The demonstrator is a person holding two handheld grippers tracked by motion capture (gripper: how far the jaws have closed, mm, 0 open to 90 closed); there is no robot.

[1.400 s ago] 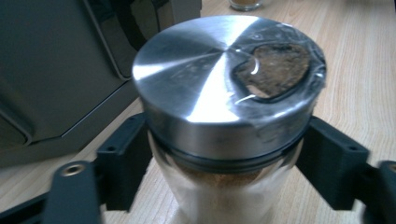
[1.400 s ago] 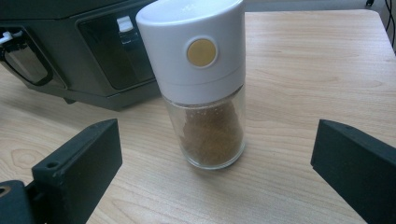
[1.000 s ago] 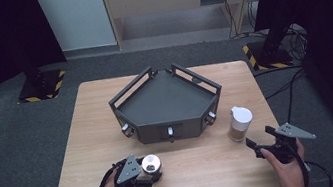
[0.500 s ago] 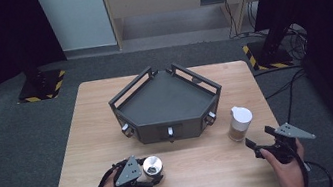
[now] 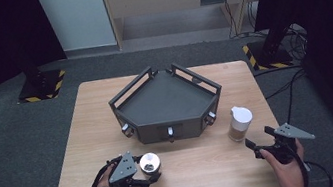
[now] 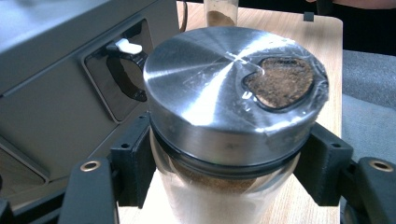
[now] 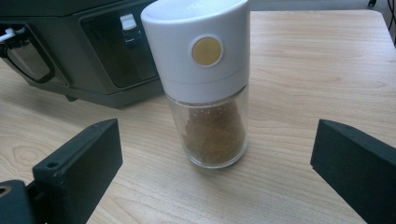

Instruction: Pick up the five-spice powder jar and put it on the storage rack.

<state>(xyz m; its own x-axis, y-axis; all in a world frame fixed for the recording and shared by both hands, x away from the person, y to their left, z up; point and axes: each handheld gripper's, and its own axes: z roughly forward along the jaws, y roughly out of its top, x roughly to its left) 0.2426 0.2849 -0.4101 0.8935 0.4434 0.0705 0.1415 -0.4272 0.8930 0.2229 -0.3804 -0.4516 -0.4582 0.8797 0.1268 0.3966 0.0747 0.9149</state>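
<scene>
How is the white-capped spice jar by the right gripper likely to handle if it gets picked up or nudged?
The white-capped spice jar looks rigid, with a clear, smooth wall, so it may be slippery and perhaps breakable if glass. It stands tall on a narrow base under a bulky white cap, so a high push could tip it. Once down, its round body would probably roll. The right gripper stands open before it.

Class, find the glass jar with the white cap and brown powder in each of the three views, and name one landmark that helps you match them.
High view: the white-capped glass jar stands right of centre, beside the dark grey tray's front right corner.
Left gripper view: at the top edge, its lower part seen past the steel-lidded jar.
Right gripper view: centre, between open jaws.
Shared landmark: the tray.
</scene>
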